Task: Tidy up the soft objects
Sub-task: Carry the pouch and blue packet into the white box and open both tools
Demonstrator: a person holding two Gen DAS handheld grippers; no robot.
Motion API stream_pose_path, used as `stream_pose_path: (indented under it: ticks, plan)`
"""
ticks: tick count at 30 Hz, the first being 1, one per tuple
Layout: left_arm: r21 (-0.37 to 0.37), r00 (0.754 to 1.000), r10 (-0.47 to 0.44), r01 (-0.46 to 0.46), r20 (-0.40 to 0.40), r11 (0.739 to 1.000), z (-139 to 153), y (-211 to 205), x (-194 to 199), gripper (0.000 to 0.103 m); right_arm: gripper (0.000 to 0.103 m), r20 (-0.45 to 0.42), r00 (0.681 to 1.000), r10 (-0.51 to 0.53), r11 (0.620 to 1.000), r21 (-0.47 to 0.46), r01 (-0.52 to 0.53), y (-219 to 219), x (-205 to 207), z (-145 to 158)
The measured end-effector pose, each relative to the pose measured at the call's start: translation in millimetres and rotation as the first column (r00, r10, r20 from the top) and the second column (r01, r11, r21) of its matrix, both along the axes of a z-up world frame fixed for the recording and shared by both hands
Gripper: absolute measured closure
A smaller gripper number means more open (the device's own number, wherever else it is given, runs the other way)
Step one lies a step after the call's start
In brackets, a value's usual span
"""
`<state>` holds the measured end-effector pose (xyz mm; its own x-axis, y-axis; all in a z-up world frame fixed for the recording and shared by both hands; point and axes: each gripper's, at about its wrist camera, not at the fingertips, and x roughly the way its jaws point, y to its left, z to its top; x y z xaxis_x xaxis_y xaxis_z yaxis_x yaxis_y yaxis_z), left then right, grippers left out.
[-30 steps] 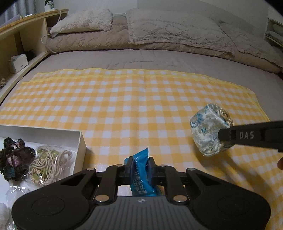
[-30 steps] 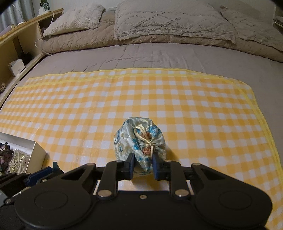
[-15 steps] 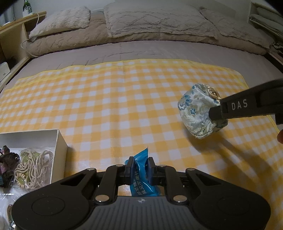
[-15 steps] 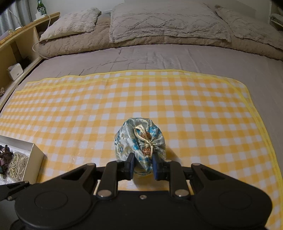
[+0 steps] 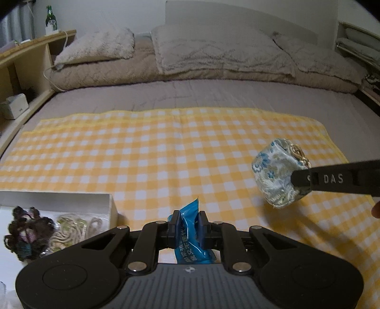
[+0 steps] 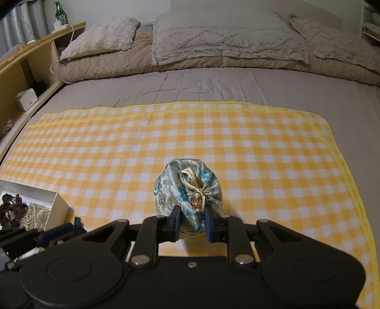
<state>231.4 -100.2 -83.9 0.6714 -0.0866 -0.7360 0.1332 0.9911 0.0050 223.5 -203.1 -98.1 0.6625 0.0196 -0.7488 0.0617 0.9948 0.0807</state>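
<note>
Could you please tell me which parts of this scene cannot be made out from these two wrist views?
- Small blue plastic packet: lower end hidden behind the left gripper; its print is partly covered.
- Floral silk drawstring pouch: contents unseen, base hidden behind the right gripper.
- Shallow white cardboard box: cut off by the left wrist view's edge.
- Green glass bottle: too small to read.

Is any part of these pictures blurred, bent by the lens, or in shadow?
Left wrist view: the pouch casts a soft shadow on the checked cloth, and the box corner looks slightly blurred. Right wrist view: the fisheye lens bends the shelf.
</note>
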Motion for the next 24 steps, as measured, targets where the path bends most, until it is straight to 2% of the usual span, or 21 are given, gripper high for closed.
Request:
stream_pose_path:
  ticks: [13, 24]
  plan:
    - [-0.003, 0.996, 0.053, -0.053, 0.071, 0.999, 29, 44, -22, 0.087, 0.082, 0.078, 0.996, 0.047, 0.999, 0.012, -0.048, 15, -27, 31]
    - [0.006, 0.982, 0.151, -0.152, 0.114, 0.988, 51, 111, -34, 0.087, 0.082, 0.128, 0.987, 0.092, 0.993, 0.057, -0.100, 45, -35, 46]
